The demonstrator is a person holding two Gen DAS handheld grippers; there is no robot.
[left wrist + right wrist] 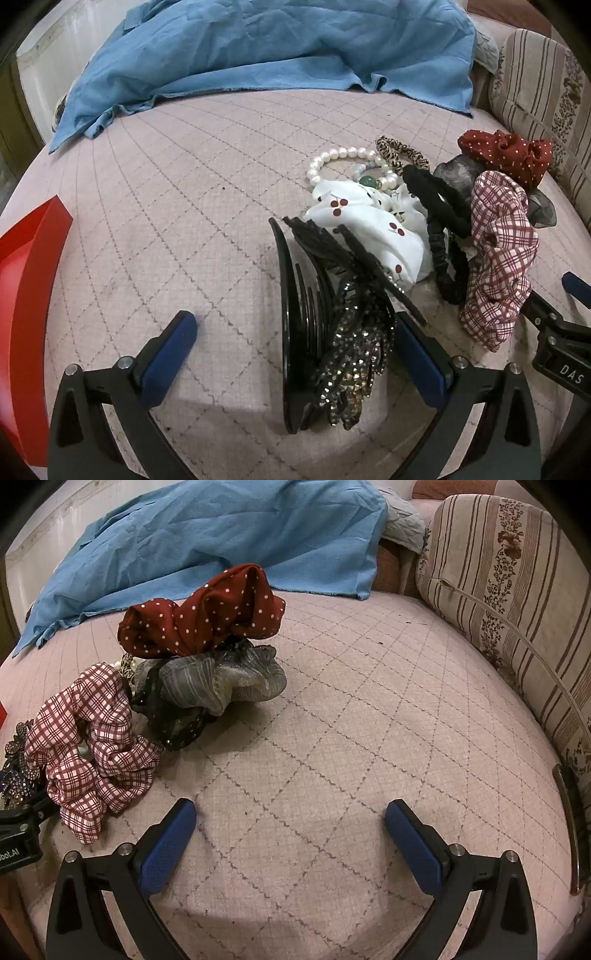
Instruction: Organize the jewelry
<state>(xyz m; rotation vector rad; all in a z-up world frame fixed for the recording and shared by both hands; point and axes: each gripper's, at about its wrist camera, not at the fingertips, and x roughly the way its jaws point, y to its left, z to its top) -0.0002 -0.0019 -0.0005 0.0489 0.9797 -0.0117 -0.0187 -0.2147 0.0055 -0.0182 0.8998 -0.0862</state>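
A heap of hair accessories lies on the pink quilt [166, 206]. In it are a pearl bracelet [343, 155], a leopard hair tie [400, 153], a white cherry-print scrunchie [369, 225], a black scrunchie [439, 199], a plaid scrunchie [498, 254], a red polka-dot scrunchie [207, 613] and a grey sheer scrunchie [221, 679]. My left gripper [293, 325] is open and tilted down. A black claw clip [295, 314] and a rhinestone clip [354, 354] lie between its fingers, nearer the right one, ungripped. My right gripper [291, 812] is open over bare quilt, right of the plaid scrunchie [92, 746].
A red box [33, 266] sits at the left edge. Crumpled blue cloth [277, 48] covers the far side of the quilt. A striped floral pillow [517, 590] bounds the right side, with a curved metal band [570, 823] beside it.
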